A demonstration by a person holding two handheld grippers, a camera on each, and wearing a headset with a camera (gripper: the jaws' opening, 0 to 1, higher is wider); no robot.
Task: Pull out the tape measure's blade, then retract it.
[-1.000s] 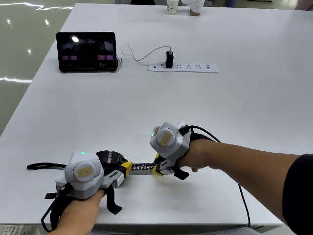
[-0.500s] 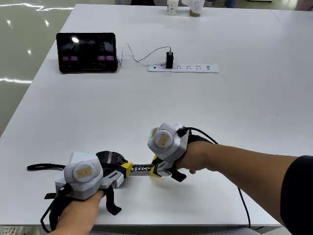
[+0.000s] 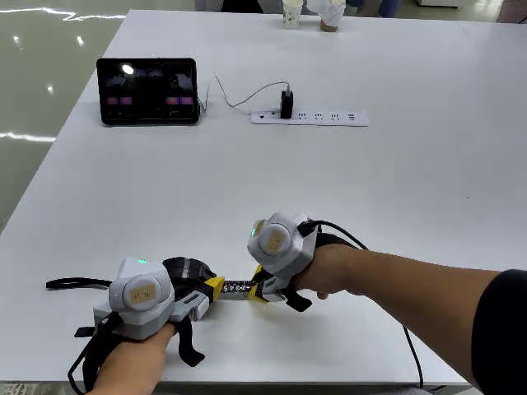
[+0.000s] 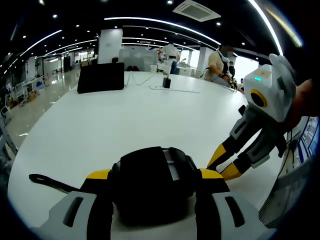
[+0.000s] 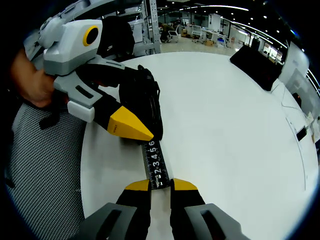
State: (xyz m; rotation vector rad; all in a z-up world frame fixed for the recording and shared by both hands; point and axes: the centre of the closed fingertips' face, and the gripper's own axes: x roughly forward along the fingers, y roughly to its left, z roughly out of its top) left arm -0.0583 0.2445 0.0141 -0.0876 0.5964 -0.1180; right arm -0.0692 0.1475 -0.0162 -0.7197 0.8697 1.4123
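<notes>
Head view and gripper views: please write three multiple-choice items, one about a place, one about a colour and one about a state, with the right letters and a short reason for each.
1. In the head view, where is the tablet from the power strip?
A. to its left
B. to its right
C. on top of it
2. The tape measure case is:
A. white
B. black
C. red
3. The blade is:
A. fully inside the case
B. partly out, clamped by the right gripper
C. lying loose, away from the case

Answers: 1 A, the strip lies to the tablet's right. 2 B, the left gripper holds a black body. 3 B, printed numbers show between case and gripper.
</notes>
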